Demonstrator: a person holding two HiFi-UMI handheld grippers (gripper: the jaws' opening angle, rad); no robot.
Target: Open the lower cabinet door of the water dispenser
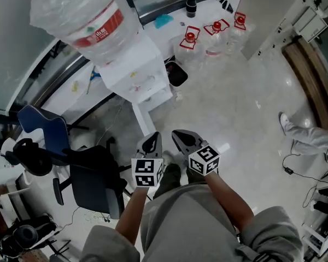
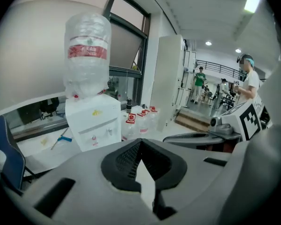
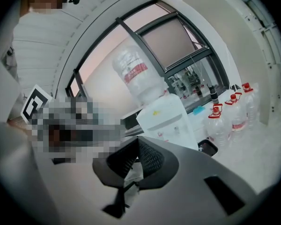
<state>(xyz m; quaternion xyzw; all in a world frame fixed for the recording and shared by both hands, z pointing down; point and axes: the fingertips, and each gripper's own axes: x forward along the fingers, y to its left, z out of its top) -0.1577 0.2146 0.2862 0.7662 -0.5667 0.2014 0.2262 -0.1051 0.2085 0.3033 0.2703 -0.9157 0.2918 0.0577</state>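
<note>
The white water dispenser [image 1: 136,72] stands ahead at the upper left with a big clear bottle [image 1: 85,15] on top. Seen from above, its lower cabinet front [image 1: 146,116] is only a narrow strip, so I cannot tell how the door stands. My left gripper [image 1: 152,137] and right gripper [image 1: 179,135] are held side by side in the air in front of the person's body, clear of the dispenser. Both are shut with nothing between the jaws. The left gripper view shows the dispenser [image 2: 93,123] beyond the closed jaws [image 2: 139,144]. The right gripper view shows the dispenser [image 3: 166,118] past its closed jaws [image 3: 138,146].
Several spare water bottles with red caps [image 1: 216,34] stand on the floor to the right of the dispenser, with a black bin [image 1: 176,72] beside it. A blue chair [image 1: 46,130] and a dark chair [image 1: 95,179] are at the left. Another person's leg [image 1: 306,135] shows at the right.
</note>
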